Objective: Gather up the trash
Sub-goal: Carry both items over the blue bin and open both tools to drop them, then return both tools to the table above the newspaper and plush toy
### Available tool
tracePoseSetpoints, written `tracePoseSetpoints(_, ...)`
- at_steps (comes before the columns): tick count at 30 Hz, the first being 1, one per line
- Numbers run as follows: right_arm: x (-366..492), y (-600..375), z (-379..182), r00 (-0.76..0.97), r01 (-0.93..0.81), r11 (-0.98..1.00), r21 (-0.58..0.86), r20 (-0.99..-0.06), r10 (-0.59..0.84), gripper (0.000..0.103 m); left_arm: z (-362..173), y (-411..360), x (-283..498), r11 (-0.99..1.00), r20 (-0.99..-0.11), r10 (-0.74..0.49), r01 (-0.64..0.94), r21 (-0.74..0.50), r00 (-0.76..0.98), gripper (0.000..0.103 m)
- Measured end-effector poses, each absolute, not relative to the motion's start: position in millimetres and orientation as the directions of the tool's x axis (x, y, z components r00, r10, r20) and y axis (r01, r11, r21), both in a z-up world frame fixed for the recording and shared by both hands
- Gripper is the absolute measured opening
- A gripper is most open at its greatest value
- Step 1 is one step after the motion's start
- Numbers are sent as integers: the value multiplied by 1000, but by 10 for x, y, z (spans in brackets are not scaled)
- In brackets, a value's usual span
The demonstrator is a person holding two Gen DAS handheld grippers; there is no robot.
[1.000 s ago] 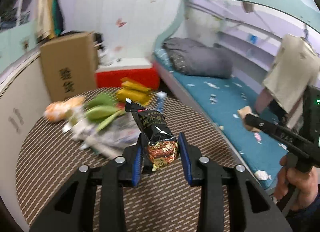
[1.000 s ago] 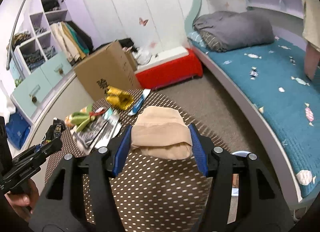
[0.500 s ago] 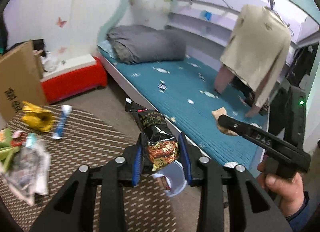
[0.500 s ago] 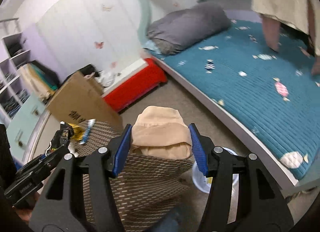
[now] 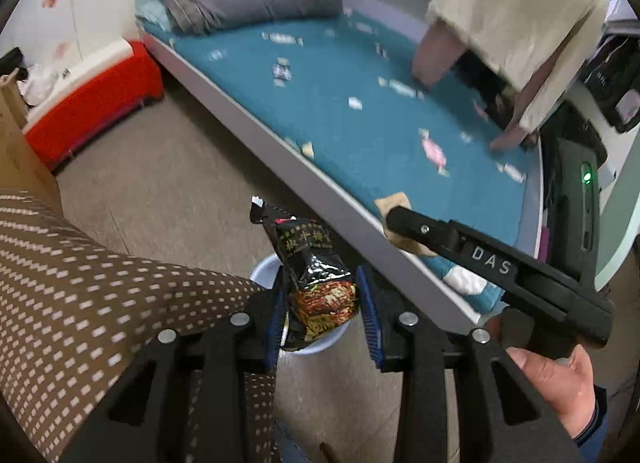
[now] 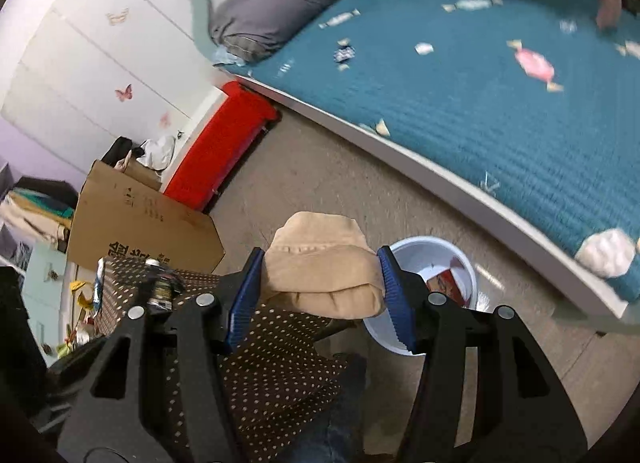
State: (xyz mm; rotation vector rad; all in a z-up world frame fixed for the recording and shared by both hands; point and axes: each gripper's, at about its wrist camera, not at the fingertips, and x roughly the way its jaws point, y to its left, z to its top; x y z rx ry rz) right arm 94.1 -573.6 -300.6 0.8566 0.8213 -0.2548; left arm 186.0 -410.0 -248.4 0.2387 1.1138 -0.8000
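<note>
Left wrist: snack wrapper (image 5: 318,283) between jaws, seemingly above bin (image 5: 320,343).

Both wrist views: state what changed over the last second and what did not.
Both grippers swung off the dotted table toward the floor by the bed, bringing the white bin into view below them. Unchanged: the left gripper holds the black snack packet, the right gripper the tan bundle.

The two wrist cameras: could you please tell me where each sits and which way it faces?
Left wrist: on the left gripper, looking down past its black snack wrapper at the bin; right gripper and hand show.
Right wrist: on the right gripper, over its beige cloth.
Shared: bin, bed, dotted table.
</note>
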Motion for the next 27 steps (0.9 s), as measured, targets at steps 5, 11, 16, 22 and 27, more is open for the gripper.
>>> tracePoseSetpoints(5, 989, -5831, -3337, 655, 541, 576, 613, -736, 168, 68, -2842, -4384, 1981, 686, -925, -359, 706, -175, 120, 68)
tracePoseSetpoints(11, 884, -5826, -3432, 644, 584, 537, 609, -750, 151, 93, -2725, -4374, 2025, 709, -915, -353, 695, -123, 198, 89)
tracePoseSetpoints(16, 748, -5733, -3217, 632, 606, 576, 548, -772, 70, 97, -2504, -4180, 1959, 726, -890, -376, 678, -110, 259, 89)
tracePoseSetpoints(22, 579, -5533, -2879, 633, 618, 620, 484, -773, -28, 97, -2214, -3887, 1796, 753, -860, -406, 647, -121, 311, 91)
tracePoseSetpoints(27, 466, -5298, -2504, 667, 586, 656, 476, -743, -57, 97, -1919, -3620, 1595, 758, -818, -443, 640, -123, 366, 91)
